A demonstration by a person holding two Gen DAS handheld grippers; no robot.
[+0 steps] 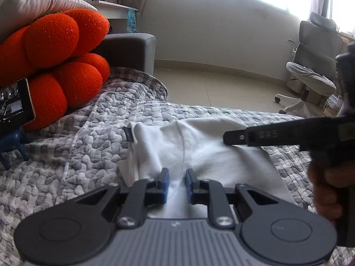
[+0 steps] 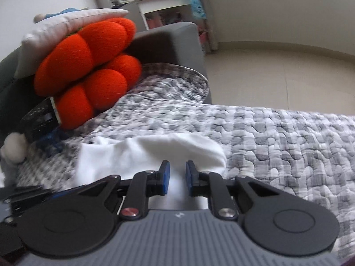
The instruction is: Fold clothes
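I have both grippers low over a sofa spread with a grey-and-white quilted cover (image 1: 88, 155), and the white garment (image 1: 199, 150) lies rumpled on that cover directly under and ahead of my fingers. My left gripper (image 1: 176, 181) has its blue pads a narrow gap apart with white cloth showing between them; I cannot tell whether they pinch it. My right gripper (image 2: 178, 178) looks the same, pads slightly apart over the garment's near edge, grip unclear. From the left wrist view the right gripper's black finger reaches in from the right, its tip over the garment, with the person's hand (image 1: 326, 188) behind it. Ahead and to the left of both grippers an orange knitted cushion (image 1: 62, 66) leans against the grey sofa arm (image 1: 131, 51), a pale pillow (image 1: 33, 4) on top of it and a phone on a small blue stand (image 1: 13, 106) just in front. Beyond the sofa is bare pale floor (image 1: 221, 84), a wall under bright windows, a grey office chair (image 1: 315, 59) ahead to the right, and a white desk (image 2: 168, 0) ahead left.
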